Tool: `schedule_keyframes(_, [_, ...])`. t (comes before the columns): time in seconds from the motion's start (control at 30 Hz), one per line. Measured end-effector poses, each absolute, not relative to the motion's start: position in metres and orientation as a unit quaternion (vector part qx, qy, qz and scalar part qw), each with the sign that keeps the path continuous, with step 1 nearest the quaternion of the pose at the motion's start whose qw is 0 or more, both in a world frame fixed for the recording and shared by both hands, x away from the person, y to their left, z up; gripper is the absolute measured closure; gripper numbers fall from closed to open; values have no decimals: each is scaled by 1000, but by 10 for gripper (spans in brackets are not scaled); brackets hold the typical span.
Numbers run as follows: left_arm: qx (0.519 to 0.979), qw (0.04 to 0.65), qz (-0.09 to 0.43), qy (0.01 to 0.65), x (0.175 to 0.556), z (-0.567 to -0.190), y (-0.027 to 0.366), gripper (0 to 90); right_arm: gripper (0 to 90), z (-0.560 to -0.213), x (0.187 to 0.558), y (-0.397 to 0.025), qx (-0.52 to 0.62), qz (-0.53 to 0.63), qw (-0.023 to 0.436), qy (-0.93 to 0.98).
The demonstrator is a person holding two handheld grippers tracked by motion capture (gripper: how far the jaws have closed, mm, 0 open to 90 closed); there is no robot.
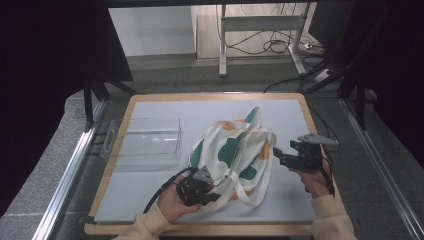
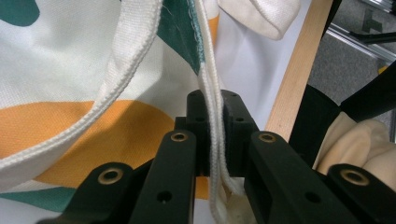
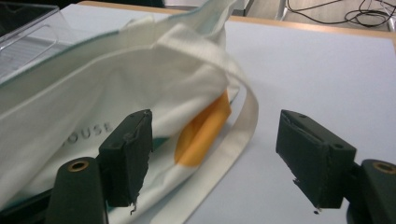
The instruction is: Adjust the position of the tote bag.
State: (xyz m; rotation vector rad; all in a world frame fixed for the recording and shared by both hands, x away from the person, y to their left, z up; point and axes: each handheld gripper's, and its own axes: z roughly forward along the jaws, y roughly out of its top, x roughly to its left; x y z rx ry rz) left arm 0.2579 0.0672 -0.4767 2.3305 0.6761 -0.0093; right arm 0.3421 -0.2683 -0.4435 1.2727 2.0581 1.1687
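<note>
While your left gripper sits at the bag's near edge, its jaws are pinched tight on the bag's hem: the left gripper view shows that doubled cream edge running straight down between the two black jaws, no gap either side. The bag, cream with green and orange patches, lies crumpled mid-mat, just right of the clear tray and apart from it. A strap loops off the bag's near side towards you.

Your right gripper is at the bag's right edge, jaws wide apart, holding nothing. In the right gripper view one jaw overlaps the bag body, the other is over bare mat, and the strap lies on the mat between them. Can't tell if either jaw touches cloth.
</note>
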Motion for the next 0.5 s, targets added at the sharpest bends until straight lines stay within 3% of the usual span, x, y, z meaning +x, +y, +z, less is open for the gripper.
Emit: schedule_keyframes(0.5, [897, 354, -4, 265, 257, -478, 67, 840, 261, -417, 387, -248, 444, 419, 224, 760])
